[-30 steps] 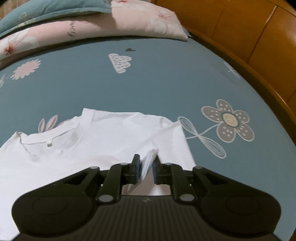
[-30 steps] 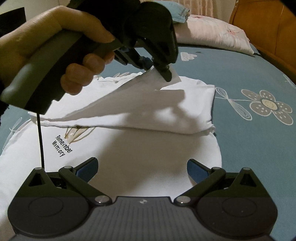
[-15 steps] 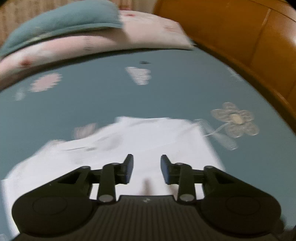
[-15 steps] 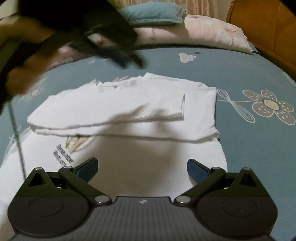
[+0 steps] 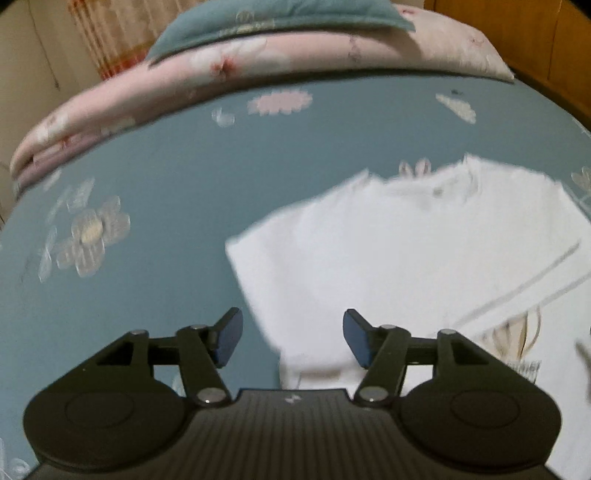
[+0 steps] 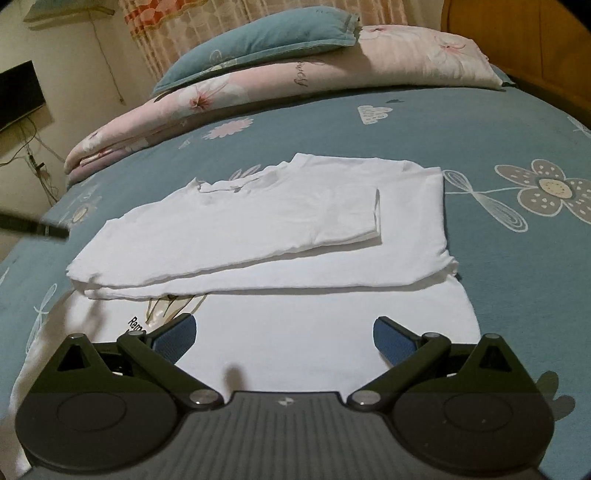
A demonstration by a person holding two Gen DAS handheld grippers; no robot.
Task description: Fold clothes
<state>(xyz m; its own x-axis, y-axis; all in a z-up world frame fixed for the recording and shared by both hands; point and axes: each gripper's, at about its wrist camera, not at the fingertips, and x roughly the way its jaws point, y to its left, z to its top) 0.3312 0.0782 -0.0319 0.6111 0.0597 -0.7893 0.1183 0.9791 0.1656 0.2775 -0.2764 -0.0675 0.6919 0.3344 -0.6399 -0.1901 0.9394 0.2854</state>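
Lying flat: white cotton T-shirt (image 6: 280, 229) on the teal flower-print bed sheet (image 6: 480, 122), upper part folded over the lower, one short sleeve laid across the top.
Shirt print: black lettering and a pale drawing (image 6: 162, 310) peek out below the folded edge, on the shirt's lower panel.
Right tool (image 6: 284, 334): blue-padded jaws spread wide, nothing between them; it hangs over the shirt's lower panel, just short of the folded edge.
Left tool (image 5: 291, 338): jaws are opening, with nothing gripped; the left finger sits over bare sheet and the right over the shirt's left edge. The view is blurred.
Behind the shirt: a rolled pink floral quilt (image 6: 295, 81) with a teal pillow (image 6: 258, 40) on top of it.
Right of the shirt: a grey flower printed on the sheet (image 6: 550, 188), then a wooden bed frame (image 6: 517, 33).
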